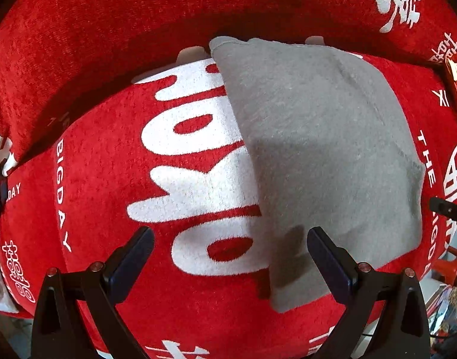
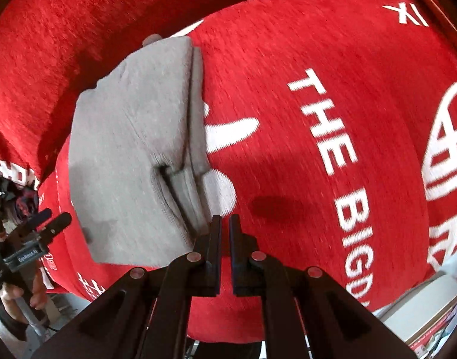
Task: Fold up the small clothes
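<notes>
I count one folded grey garment [image 1: 318,149] lying on the red cushion [image 1: 108,209]. My left gripper [image 1: 230,251] has its two fingers spread wide and empty above the garment's near edge. My right gripper [image 2: 225,224] has its two fingers nearly together, holding nothing, just beside the garment.

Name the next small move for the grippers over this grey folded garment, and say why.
Probably draw both grippers clear and leave the piece alone. The grey folded garment lies flat in layers on the red cushion. The left gripper is open and empty above its near edge. The right gripper is shut on nothing, just beside the layered edge. Nothing holds the cloth, so the fold looks finished.
</notes>
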### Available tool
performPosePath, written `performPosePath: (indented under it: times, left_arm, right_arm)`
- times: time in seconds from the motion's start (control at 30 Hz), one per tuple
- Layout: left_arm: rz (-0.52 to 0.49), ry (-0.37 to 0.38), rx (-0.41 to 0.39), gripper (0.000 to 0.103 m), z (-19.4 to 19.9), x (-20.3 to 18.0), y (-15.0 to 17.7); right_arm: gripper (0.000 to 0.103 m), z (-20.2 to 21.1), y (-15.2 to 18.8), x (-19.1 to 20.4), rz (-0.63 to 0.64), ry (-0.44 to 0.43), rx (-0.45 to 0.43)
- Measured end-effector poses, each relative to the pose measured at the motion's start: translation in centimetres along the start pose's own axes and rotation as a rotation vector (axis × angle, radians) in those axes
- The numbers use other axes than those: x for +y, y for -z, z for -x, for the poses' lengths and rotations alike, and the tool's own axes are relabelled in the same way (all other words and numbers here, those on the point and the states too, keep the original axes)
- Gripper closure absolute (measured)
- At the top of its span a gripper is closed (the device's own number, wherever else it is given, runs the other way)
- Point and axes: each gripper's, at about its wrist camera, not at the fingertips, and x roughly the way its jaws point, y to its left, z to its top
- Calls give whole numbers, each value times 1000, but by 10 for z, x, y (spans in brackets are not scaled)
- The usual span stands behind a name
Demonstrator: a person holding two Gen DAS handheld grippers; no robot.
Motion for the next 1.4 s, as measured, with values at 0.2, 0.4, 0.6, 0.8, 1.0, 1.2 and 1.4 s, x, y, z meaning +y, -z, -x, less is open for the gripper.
performPosePath:
  times: [0.2,0.4,0.6,0.8,1.0,1.2,1.4]
  left_arm:
    - [1,-11,7,1,-5,-6,-8]
    - [16,-20,22,1,-7,-10,-15]
    - [42,-38,-16,1,-8,-15,-21]
    - [144,51,-31,1,-9,0,-36]
    - [247,154,11,1,-32,25,-58]
    - [205,263,15,1,-44,18,-67]
    - [179,284,40,1,-59,2,-76]
  right_arm:
    - [94,-2,-17,1,29,20,-15]
    - [56,5,-31,2,57,3,-35]
    - [56,0,-42,0,46,-17,-26]
    - [46,1,-53,-6,41,-63,-44]
    - [45,-9,-73,-19,-16,-239,-24]
    - [45,-23,-87,-23,-9,-343,31]
    - [45,-44,-91,-21,-13,-393,101]
